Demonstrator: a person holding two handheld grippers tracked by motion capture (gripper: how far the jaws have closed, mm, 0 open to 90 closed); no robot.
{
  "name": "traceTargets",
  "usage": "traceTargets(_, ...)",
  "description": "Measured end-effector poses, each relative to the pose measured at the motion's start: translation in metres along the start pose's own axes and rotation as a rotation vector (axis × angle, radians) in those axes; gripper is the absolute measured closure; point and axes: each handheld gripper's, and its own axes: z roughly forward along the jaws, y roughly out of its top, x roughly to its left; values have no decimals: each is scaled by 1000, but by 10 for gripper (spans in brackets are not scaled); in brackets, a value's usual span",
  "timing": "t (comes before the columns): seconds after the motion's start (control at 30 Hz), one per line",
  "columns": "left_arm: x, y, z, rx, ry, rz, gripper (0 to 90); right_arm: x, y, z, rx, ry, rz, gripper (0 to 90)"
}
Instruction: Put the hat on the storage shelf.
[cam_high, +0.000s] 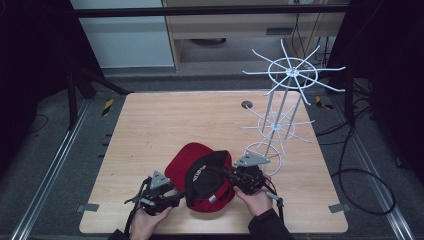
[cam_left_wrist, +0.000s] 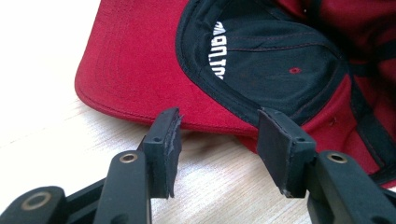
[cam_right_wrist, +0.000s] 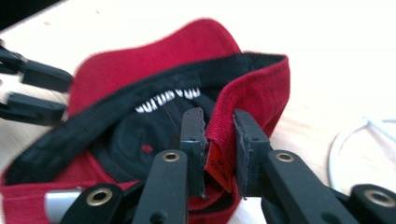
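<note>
A red cap (cam_high: 186, 159) lies upside down on the wooden table (cam_high: 165, 120), its black lining and white lettering facing up. In the left gripper view the cap's brim (cam_left_wrist: 135, 65) lies flat, and my left gripper (cam_left_wrist: 219, 126) stands open just short of the brim's edge, with nothing between its pads. In the high view the left gripper (cam_high: 177, 196) sits at the cap's near left side. My right gripper (cam_right_wrist: 219, 121) is shut on the cap's raised red rim (cam_right_wrist: 252, 88), with the fabric and a small red label pinched between the pads. It (cam_high: 227, 175) holds the cap's right side.
A white wire display rack (cam_high: 287, 95) with radiating hooks stands at the table's right, its base ring (cam_right_wrist: 355, 140) close behind my right gripper. A grey round cap (cam_high: 246, 105) sits in the tabletop further back. Cables lie on the floor to the right.
</note>
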Motion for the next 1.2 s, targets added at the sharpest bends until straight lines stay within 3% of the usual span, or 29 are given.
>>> traceTargets(0.17,3,2,-4,-24,-20,-7,484,7,11,-9,-58,26,-24,791)
traceTargets(0.27,5,9,-16,-105,-75,-7,468,13,18,-11,-82,43,-37,797)
traceTargets(0.3,5,9,-16,-105,-75,-7,459,13,18,-11,-82,43,-37,797)
traceTargets(0.33,3,15,-22,-138,-107,-5,451,16,22,-10,-84,49,-45,797)
traceTargets(0.47,-3,24,-26,-171,-155,13,423,18,26,-10,-90,49,-46,797)
traceTargets(0.57,-13,31,-24,-169,-195,38,382,19,30,-10,-100,49,-33,796)
traceTargets(0.6,-23,36,-20,-162,-212,72,366,19,31,-10,-102,51,-31,796)
traceTargets(0.93,-60,53,6,-108,-263,149,339,19,33,-13,-117,56,-33,796)
traceTargets(1.03,-66,56,18,-76,-270,160,433,19,33,-14,-124,61,-30,793)
traceTargets(1.1,-67,57,20,-67,-273,155,555,19,33,-14,-126,62,-31,792)
traceTargets(1.2,-63,59,22,-37,-309,113,705,17,31,-13,-119,59,-28,780)
